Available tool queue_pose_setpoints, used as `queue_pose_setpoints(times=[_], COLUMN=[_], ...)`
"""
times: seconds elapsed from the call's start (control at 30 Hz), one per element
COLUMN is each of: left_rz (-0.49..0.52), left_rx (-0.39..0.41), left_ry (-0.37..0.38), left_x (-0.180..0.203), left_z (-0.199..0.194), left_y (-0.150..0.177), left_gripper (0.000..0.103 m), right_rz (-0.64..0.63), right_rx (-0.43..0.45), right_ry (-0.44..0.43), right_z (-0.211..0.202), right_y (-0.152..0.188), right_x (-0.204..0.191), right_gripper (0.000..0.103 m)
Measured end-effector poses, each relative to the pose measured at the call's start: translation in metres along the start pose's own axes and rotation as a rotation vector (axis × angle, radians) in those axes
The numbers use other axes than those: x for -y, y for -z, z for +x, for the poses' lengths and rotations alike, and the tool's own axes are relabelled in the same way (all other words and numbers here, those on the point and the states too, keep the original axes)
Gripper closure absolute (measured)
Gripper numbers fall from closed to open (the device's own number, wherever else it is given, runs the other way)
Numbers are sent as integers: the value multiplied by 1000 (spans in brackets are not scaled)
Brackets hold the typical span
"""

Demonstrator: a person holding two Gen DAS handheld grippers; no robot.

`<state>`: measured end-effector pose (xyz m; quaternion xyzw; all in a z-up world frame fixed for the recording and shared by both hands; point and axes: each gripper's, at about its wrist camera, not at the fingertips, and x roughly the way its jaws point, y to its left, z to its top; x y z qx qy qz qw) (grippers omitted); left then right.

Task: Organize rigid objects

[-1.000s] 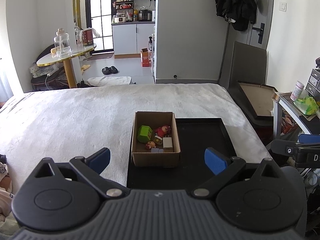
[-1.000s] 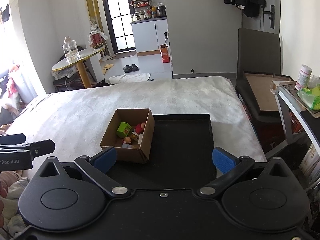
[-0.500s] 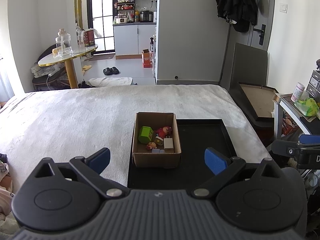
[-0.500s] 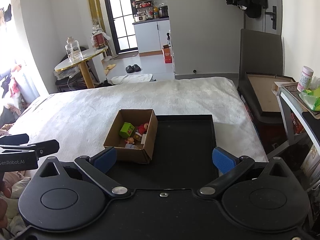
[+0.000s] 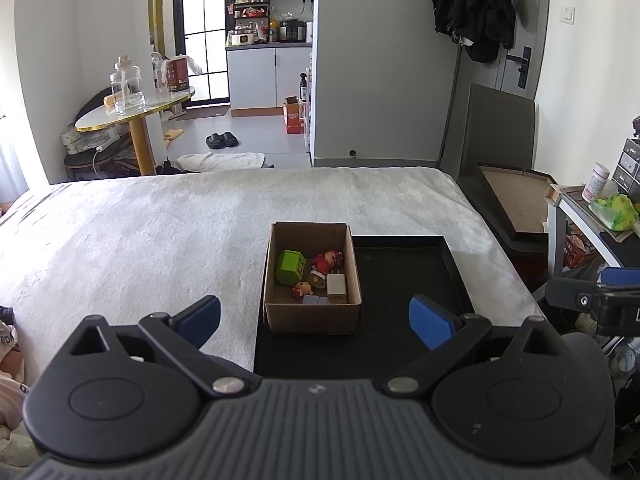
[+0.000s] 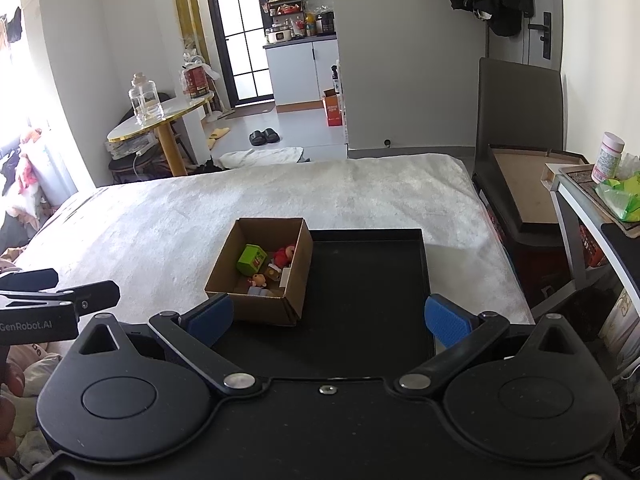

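Observation:
A small cardboard box [image 5: 313,314] [image 6: 256,308] stands on the left part of a black tray [image 5: 404,280] [image 6: 368,280] on a white bed. Inside the box lie a green cube [image 5: 291,267] [image 6: 251,259], a red figure [image 5: 329,260] [image 6: 285,255], a white charger [image 5: 337,284], a small doll [image 5: 303,289] [image 6: 258,281] and other small pieces. My left gripper [image 5: 315,320] hangs open just short of the box with nothing held. Over the tray's near edge my right gripper [image 6: 328,318] is also open and holds nothing.
The white bedspread [image 5: 160,232] stretches left and beyond the tray. A dark chair [image 5: 500,136] and a framed board [image 5: 516,200] stand at the right, next to a shelf [image 6: 592,208] with a bottle. A round table [image 5: 132,110] with a glass jar is far left.
Both grippers drew slightly closer to the box and tray, which look a little larger and lower in view. Both jaws stay wide, nothing picked up.

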<state>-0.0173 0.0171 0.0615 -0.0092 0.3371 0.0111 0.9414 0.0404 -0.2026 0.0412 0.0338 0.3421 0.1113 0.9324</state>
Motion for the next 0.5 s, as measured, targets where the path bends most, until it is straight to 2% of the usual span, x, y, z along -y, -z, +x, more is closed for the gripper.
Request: queue_pose_setpoints(times=[0.5], left_rz=[3], left_rx=[-12], left_ry=[3], left_x=[2], left_z=[5], left_y=[4], left_gripper=[3], right_rz=[8], right_rx=[-6], right_ry=[13], right_z=[2], right_y=[3], right_x=[2], right_gripper=[0])
